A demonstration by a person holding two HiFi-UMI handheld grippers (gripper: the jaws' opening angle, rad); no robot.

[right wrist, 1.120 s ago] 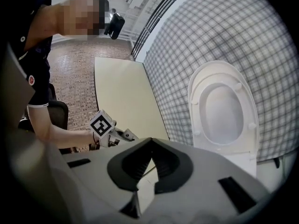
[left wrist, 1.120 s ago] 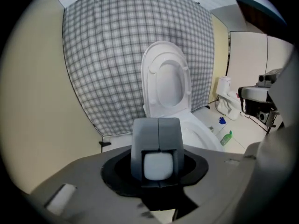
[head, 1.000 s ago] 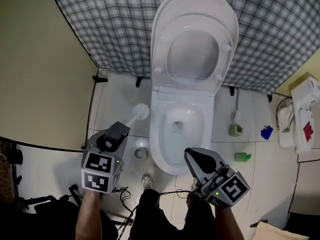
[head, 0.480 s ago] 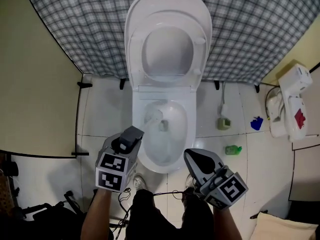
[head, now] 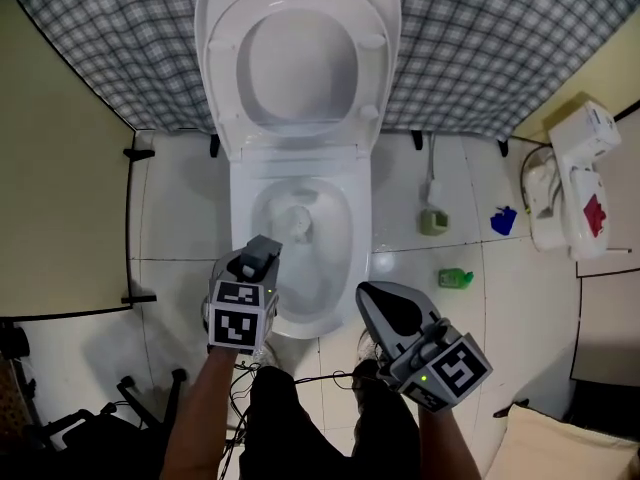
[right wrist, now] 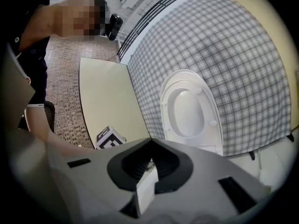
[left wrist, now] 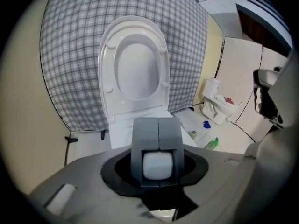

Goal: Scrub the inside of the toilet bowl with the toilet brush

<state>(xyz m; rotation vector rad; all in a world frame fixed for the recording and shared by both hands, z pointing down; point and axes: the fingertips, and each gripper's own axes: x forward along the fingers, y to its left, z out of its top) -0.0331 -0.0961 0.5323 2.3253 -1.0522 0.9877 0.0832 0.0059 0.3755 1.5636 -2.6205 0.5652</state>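
Note:
The white toilet stands with seat and lid [head: 300, 68] raised against a checked curtain. In the head view, the white toilet brush head [head: 297, 222] sits inside the bowl [head: 335, 258], near its middle. My left gripper [head: 264, 252] hangs over the bowl's front left rim, shut on the brush handle. The handle's white end [left wrist: 158, 165] shows between the grey jaws of the left gripper [left wrist: 158, 125]. My right gripper [head: 383, 311] hovers in front of the bowl's right side, shut and empty. In the right gripper view, the right gripper [right wrist: 150, 143] points toward the raised lid [right wrist: 189, 108].
A green bottle [head: 455, 278], a blue item [head: 503, 220] and a small grey-green holder [head: 432, 221] lie on the tiled floor right of the toilet. A white appliance [head: 568, 183] stands further right. A beige panel [head: 60, 218] walls the left. Cables [head: 300, 376] trail near my feet.
The left gripper has carried the brush rightward from the floor left of the toilet into the bowl. The right gripper kept its place. The head view has shifted, so the toilet sits further left.

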